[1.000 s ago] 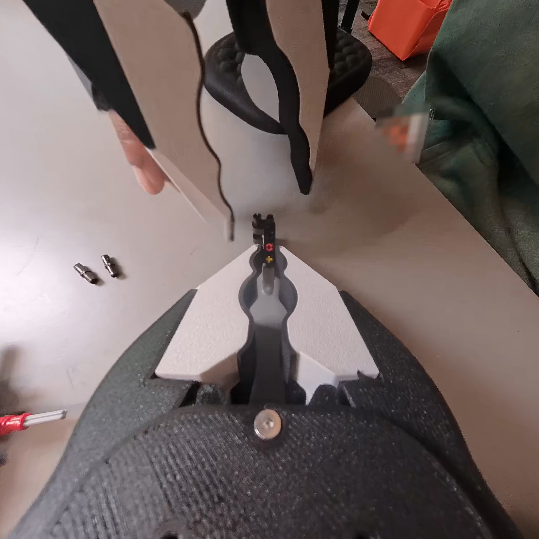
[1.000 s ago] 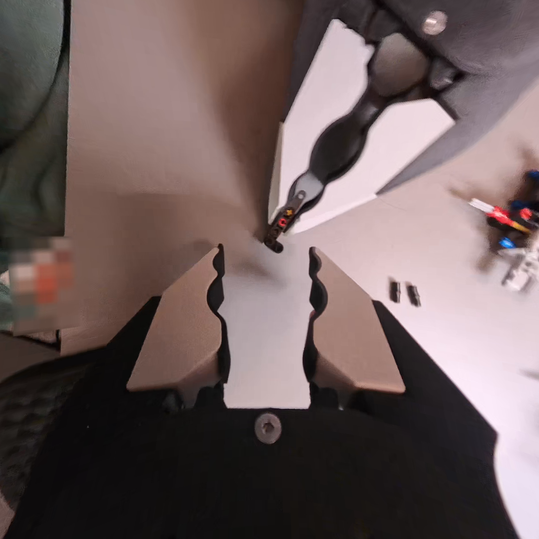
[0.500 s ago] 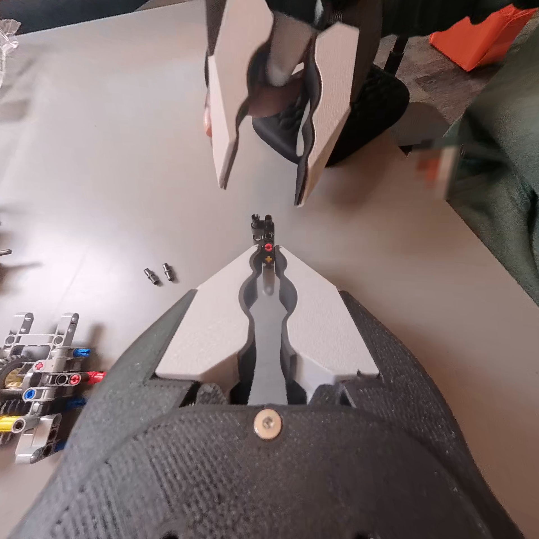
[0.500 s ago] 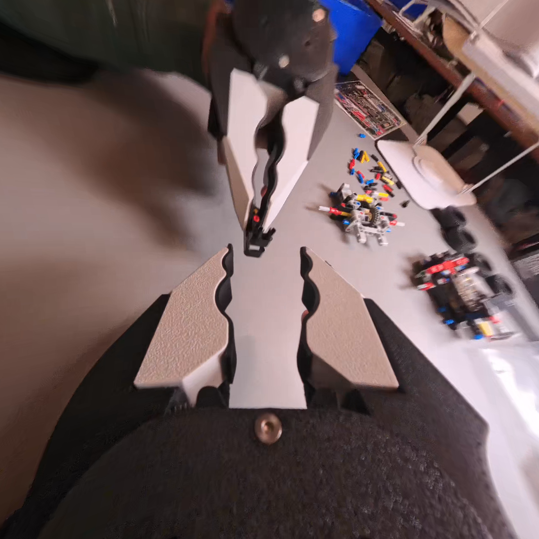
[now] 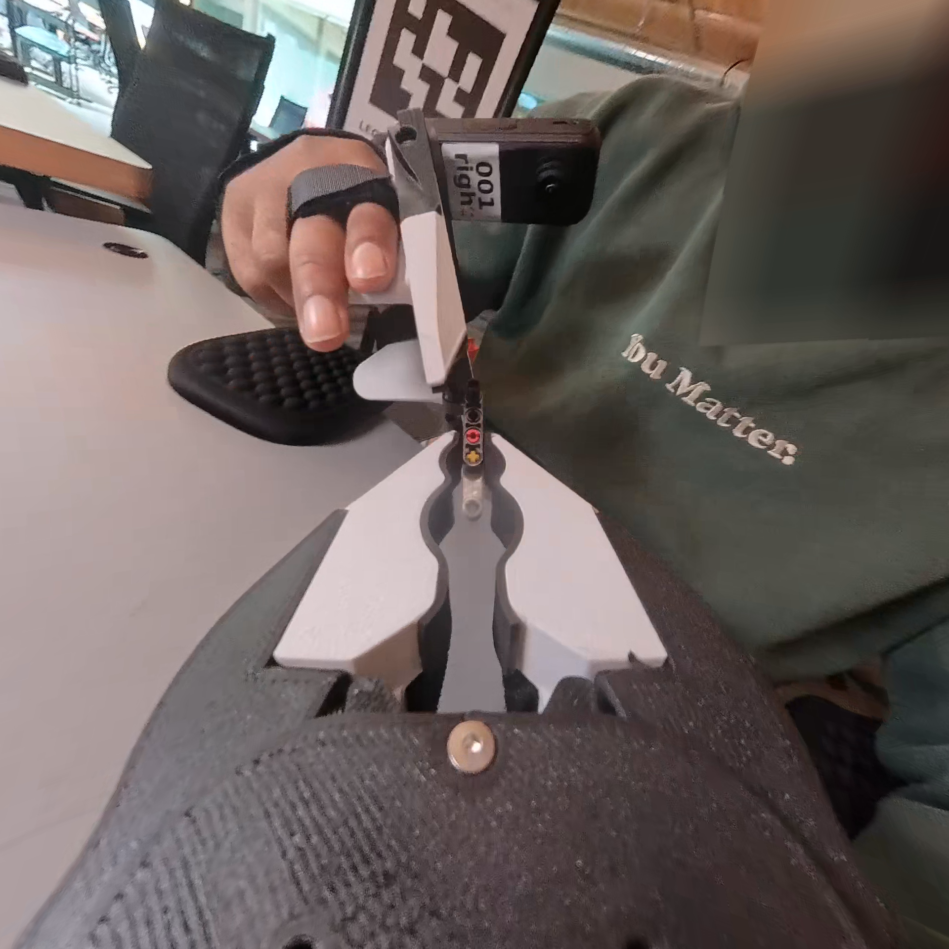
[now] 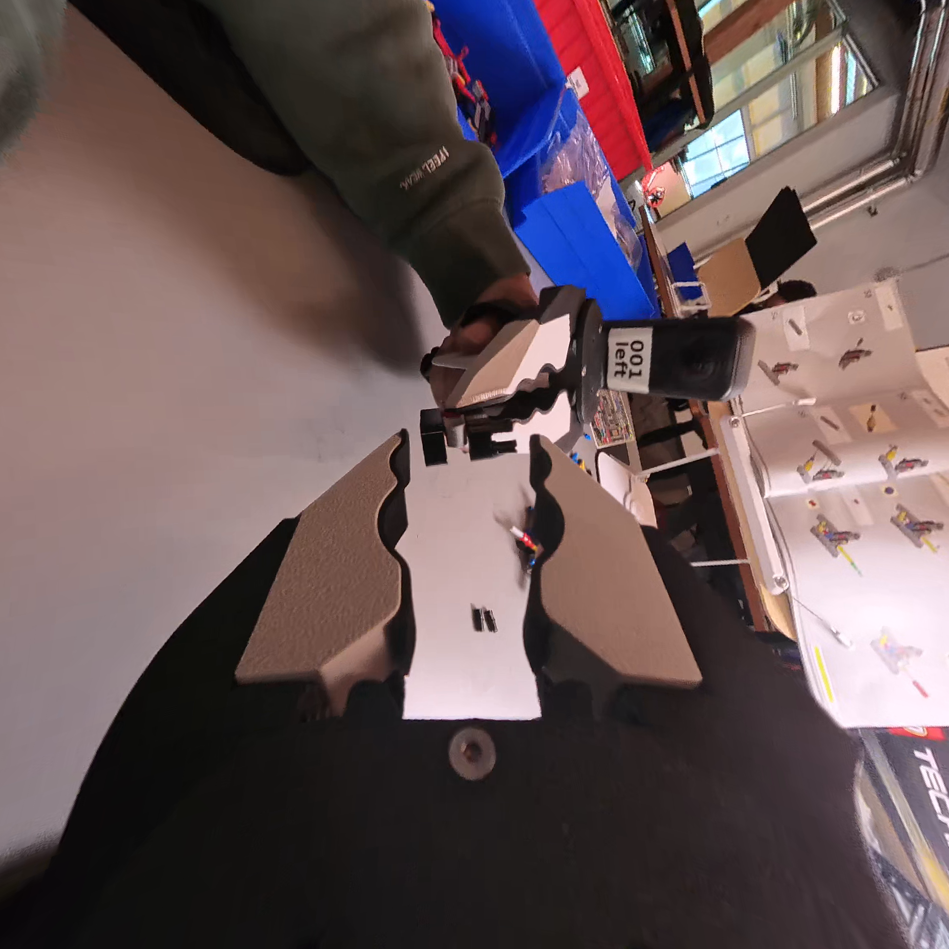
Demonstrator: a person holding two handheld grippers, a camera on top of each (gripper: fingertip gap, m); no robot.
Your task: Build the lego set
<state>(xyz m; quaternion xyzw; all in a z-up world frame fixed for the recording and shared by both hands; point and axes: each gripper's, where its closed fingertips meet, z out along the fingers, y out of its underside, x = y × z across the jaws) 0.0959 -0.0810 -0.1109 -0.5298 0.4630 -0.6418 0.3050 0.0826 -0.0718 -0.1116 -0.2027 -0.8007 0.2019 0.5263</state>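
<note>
1. Two grippers now face each other above the grey table, which I earlier saw from overhead.
2. My left gripper stays clenched on a small black brick piece.
3. My right gripper stays released, tips just beside that piece.

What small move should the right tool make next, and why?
Probably ease the right tool slightly forward around the black connector piece, then close. The left tool grips the small grey beam assembly with red and yellow pins, held above the table. The right tool's fingers stand apart with the piece just beyond their tips, untouched.
</note>
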